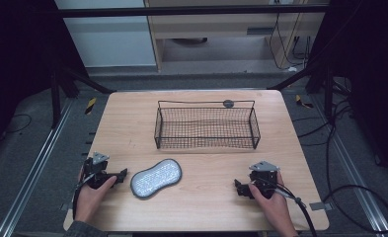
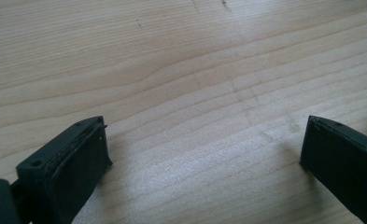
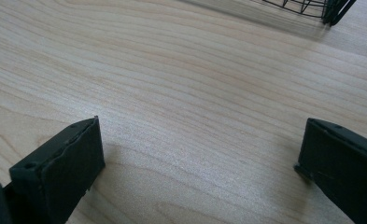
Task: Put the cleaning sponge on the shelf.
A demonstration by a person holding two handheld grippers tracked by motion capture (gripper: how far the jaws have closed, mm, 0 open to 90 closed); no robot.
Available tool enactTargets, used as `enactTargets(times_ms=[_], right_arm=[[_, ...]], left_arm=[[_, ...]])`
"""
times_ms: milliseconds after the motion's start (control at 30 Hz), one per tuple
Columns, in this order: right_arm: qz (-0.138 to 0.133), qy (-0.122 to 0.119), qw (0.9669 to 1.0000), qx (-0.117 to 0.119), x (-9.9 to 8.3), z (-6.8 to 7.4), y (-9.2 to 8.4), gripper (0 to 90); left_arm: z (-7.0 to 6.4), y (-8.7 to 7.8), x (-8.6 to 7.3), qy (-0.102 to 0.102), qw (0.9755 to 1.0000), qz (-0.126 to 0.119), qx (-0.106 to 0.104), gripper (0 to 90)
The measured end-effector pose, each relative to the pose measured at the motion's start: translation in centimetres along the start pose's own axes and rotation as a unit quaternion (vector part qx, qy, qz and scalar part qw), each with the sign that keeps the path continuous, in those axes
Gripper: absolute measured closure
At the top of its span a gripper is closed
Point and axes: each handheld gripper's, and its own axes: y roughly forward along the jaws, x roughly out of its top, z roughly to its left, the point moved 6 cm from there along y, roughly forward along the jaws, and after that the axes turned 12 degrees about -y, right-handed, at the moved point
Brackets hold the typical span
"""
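A black wire basket (image 1: 206,126) stands empty at the middle back of the wooden table (image 1: 206,207). A grey oblong scrubbing pad (image 1: 156,178) lies flat on the table nearer the front left. My left gripper (image 1: 118,175) rests on the table just left of the pad, held by a hand, its jaws wide apart over bare wood (image 2: 204,140). My right gripper (image 1: 238,187) rests at the front right, also hand-held, jaws wide apart with nothing between them (image 3: 200,144). A corner of the basket (image 3: 312,8) shows at the top of the right gripper view.
Dark metal frame legs (image 1: 58,94) and floor rails (image 1: 33,168) flank the table. Cables (image 1: 359,197) trail on the floor at the right. A pale cabinet (image 1: 221,29) stands behind the table.
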Motion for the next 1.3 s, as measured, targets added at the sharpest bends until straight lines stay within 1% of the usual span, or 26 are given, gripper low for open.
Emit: enactTargets(times_ms=[67, 167, 200, 233, 300, 367, 433, 467, 500, 533, 567, 633, 700, 733, 800, 933, 967, 1000, 1033, 1067, 1100, 1133, 1200, 1233, 1267, 1300], right_arm=[[0.0, 0.0, 1.0, 0.0, 0.0, 0.0, 0.0, 0.4], [0.0, 0.0, 1.0, 0.0, 0.0, 0.0, 0.0, 0.3], [0.001, 0.001, 1.0, 0.0, 0.0, 0.0, 0.0, 0.3], [0.001, 0.003, 1.0, -0.001, 0.0, 0.0, 0.0, 0.3], [0.002, 0.003, 1.0, -0.004, 0.1, 0.0, 0.1, 0.3], [0.003, 0.007, 1.0, -0.002, 0.2, 0.0, 0.1, 0.3], [0.002, -0.002, 1.0, -0.003, 0.2, -0.1, 0.2, 0.3], [0.002, -0.001, 1.0, -0.002, 0.2, -0.1, 0.3, 0.3], [0.002, -0.002, 1.0, -0.002, 0.2, -0.1, 0.3, 0.3], [0.0, -0.003, 1.0, -0.002, 0.2, -0.1, 0.2, 0.4], [0.002, 0.0, 1.0, -0.003, 0.2, -0.1, 0.2, 0.4], [0.002, 0.004, 1.0, -0.001, 0.2, 0.0, 0.2, 0.4], [0.002, 0.006, 1.0, -0.001, 0.2, 0.0, 0.1, 0.4], [0.003, 0.008, 1.0, -0.001, 0.2, 0.0, 0.1, 0.4], [0.003, 0.008, 1.0, -0.002, 0.2, 0.0, 0.1, 0.4], [0.003, 0.009, 1.0, -0.001, 0.2, 0.0, 0.1, 0.4], [0.003, 0.009, 1.0, -0.001, 0.2, 0.0, 0.1, 0.4], [0.003, 0.007, 1.0, -0.002, 0.2, 0.0, 0.1, 0.4], [0.002, 0.004, 1.0, -0.002, 0.2, 0.0, 0.2, 0.3], [0.002, 0.002, 1.0, -0.003, 0.2, -0.1, 0.2, 0.3], [0.001, -0.003, 1.0, -0.004, 0.2, -0.1, 0.2, 0.3], [0.0, -0.002, 1.0, -0.004, 0.2, -0.1, 0.2, 0.3], [0.0, -0.002, 1.0, -0.004, 0.2, -0.1, 0.2, 0.3], [0.0, -0.002, 1.0, -0.004, 0.2, -0.1, 0.2, 0.3], [0.0, -0.002, 1.0, -0.004, 0.2, -0.1, 0.2, 0.4], [0.0, -0.002, 1.0, -0.004, 0.2, -0.1, 0.2, 0.4]], left_arm=[[-0.3, -0.3, 0.3, -0.002, 1.0, -0.002, -0.008, 2.7], [-1.0, -1.1, 1.0, 0.018, 0.9995, -0.021, -0.016, 2.5], [-1.0, -1.1, 1.0, 0.018, 0.9995, -0.021, -0.016, 2.6], [-1.5, -1.6, 1.3, 0.017, 0.9991, -0.032, -0.022, 3.1], [-1.9, -1.7, 1.5, 0.027, 0.9988, -0.029, -0.028, 3.2], [-2.3, -1.8, 1.5, 0.04, 0.9987, -0.018, -0.027, 3.8], [-2.8, -1.9, 2.1, 0.058, 0.9981, -0.012, -0.02, 3.8], [-3.2, -2.0, 2.5, 0.067, 0.9975, -0.008, -0.018, 3.9], [-3.2, -2.0, 2.5, 0.067, 0.9975, -0.008, -0.018, 4.0], [-3.8, -2.4, 3.4, 0.067, 0.9973, -0.008, -0.03, 3.9], [-3.8, -2.4, 3.4, 0.067, 0.9973, -0.008, -0.03, 3.9], [-4.6, -2.7, 4.4, 0.06, 0.9972, 0.006, -0.045, 3.9], [-5.3, -2.7, 4.9, 0.063, 0.9965, 0.02, -0.051, 4.1], [-5.6, -2.8, 5.1, 0.074, 0.9959, 0.026, -0.046, 4.1], [-6.6, -3.0, 5.5, 0.094, 0.9938, 0.037, -0.046, 3.9], [-8.6, -3.1, 6.1, 0.124, 0.9887, 0.058, -0.061, 3.2], [-8.6, -3.1, 6.1, 0.124, 0.9887, 0.058, -0.061, 3.2], [-9.1, -3.2, 6.2, 0.135, 0.9864, 0.065, -0.066, 3.2], [-9.4, -3.3, 6.3, 0.141, 0.9851, 0.068, -0.071, 3.4], [-10.2, -3.3, 6.4, 0.157, 0.9815, 0.077, -0.078, 3.4], [-10.2, -3.3, 6.4, 0.157, 0.9815, 0.077, -0.078, 3.5], [-10.7, -3.3, 6.5, 0.172, 0.9784, 0.083, -0.079, 3.6], [-11.1, -3.3, 6.6, 0.183, 0.9761, 0.087, -0.079, 3.7], [-11.1, -3.3, 6.6, 0.183, 0.9761, 0.087, -0.079, 3.7], [-11.3, -3.4, 6.6, 0.188, 0.9744, 0.093, -0.082, 3.7], [-11.7, -3.3, 6.5, 0.193, 0.9718, 0.103, -0.088, 3.7]])
